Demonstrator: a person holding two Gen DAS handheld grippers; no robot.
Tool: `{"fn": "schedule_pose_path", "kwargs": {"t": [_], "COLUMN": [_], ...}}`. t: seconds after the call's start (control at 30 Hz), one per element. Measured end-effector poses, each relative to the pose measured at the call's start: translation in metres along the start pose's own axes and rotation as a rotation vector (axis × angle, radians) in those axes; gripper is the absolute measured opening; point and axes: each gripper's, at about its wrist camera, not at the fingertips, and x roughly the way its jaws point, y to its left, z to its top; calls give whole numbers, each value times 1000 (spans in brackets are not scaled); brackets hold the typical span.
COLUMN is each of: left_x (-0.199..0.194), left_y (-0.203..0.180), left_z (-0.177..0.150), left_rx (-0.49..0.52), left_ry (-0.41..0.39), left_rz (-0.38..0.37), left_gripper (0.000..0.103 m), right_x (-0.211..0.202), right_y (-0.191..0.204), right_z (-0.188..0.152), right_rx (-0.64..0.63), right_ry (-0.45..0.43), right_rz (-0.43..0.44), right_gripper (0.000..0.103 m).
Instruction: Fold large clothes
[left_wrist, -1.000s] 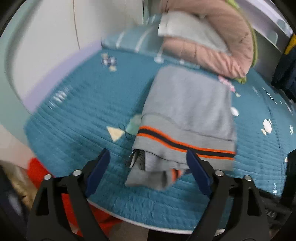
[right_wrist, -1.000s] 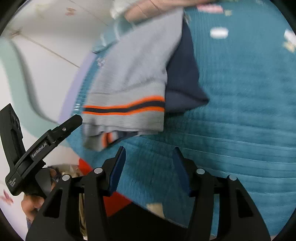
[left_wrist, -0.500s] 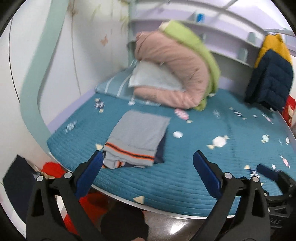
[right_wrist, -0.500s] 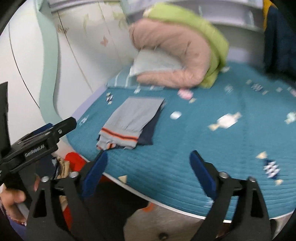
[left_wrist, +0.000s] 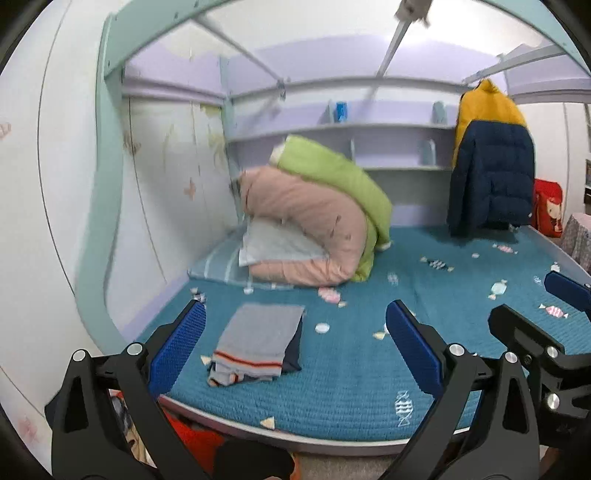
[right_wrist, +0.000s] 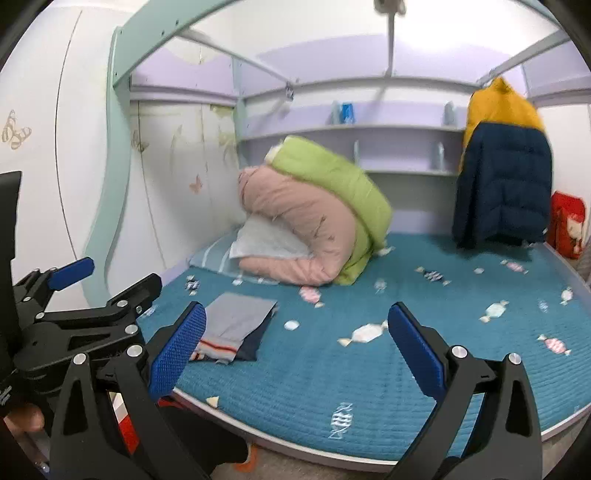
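Observation:
A folded grey garment with an orange and dark stripe (left_wrist: 258, 341) lies on a dark navy piece near the front left edge of the teal bed (left_wrist: 351, 384); it also shows in the right wrist view (right_wrist: 231, 326). My left gripper (left_wrist: 295, 350) is open and empty, held well back from the bed edge. My right gripper (right_wrist: 297, 347) is open and empty, also back from the bed. The left gripper's body (right_wrist: 74, 325) shows at the left of the right wrist view.
A rolled pink and green duvet (left_wrist: 314, 221) with a pale pillow leans in the back left corner. A navy and yellow jacket (left_wrist: 491, 166) hangs at the back right. A red bag (left_wrist: 548, 212) stands beside it. Red items (left_wrist: 192, 443) lie under the bed edge.
Both grippers have pulled back and up from close over the folded garment to a far view of the whole bed. The garment lies where it was.

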Motion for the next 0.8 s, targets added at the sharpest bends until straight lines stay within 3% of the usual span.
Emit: {"fn": "schedule_pose_path", "kwargs": {"t": [0.27,0.8], "left_x": [-47,-82], "left_y": [-18,-23], "left_z": [13,22], "left_rx": [20,-9], "left_ry": [-96,-167], "left_rz": [4,-8], "left_gripper": [98,98], "right_x": [-45,-66], "right_y": [-11,-20], "right_z": [13,17], "right_rx": [6,37], "right_ry": [-112,-177], "right_rz": [-49,-64], "right_gripper": [95,95]}}
